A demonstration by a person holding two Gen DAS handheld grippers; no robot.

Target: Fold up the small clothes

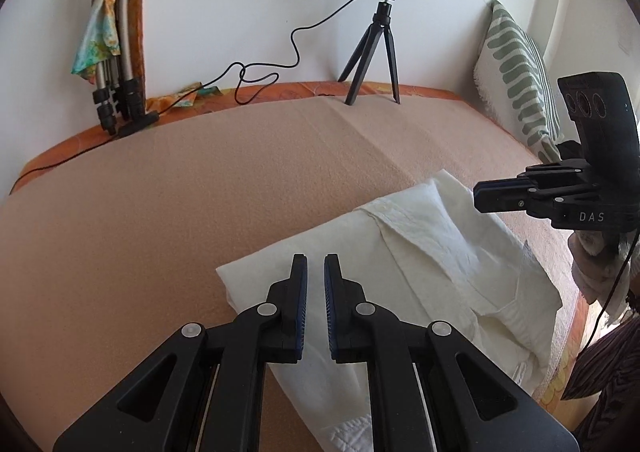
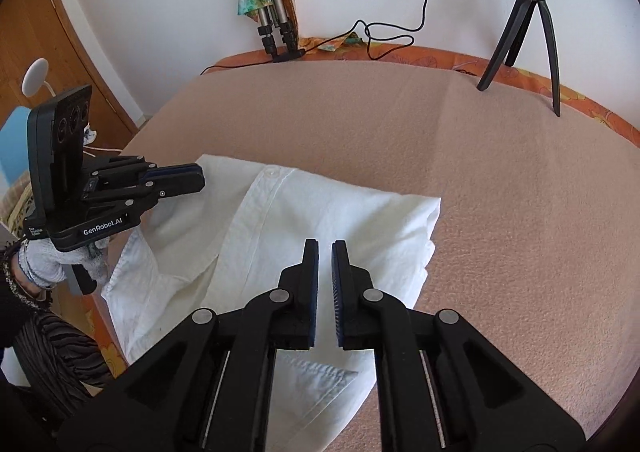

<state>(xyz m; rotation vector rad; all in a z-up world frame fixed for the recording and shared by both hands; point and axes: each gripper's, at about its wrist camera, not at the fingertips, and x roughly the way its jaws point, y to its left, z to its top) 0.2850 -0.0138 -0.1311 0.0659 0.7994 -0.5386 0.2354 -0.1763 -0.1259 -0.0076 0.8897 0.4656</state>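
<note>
A white garment (image 1: 420, 252) (image 2: 320, 212), folded into a rough rectangle with its button placket showing, lies on the peach blanket (image 1: 200, 192) (image 2: 500, 192) near the front edge. My left gripper (image 1: 316, 258) (image 2: 200, 178) hovers over the garment's left end. Its jaws are almost together, with only a thin slit and nothing between them. My right gripper (image 2: 325, 244) (image 1: 478, 196) hangs above the garment's right half. Its jaws stand slightly apart, and the cloth lies below them, not pinched. A gloved hand (image 2: 44, 264) holds the left gripper.
A ring light on a black tripod (image 1: 376, 48) (image 2: 528, 24) stands at the blanket's far edge, with its cable (image 1: 256, 72) looping along the wall. A folded tripod with a coloured scarf (image 1: 116, 52) leans at the back left. A striped pillow (image 1: 516, 64) stands on the right.
</note>
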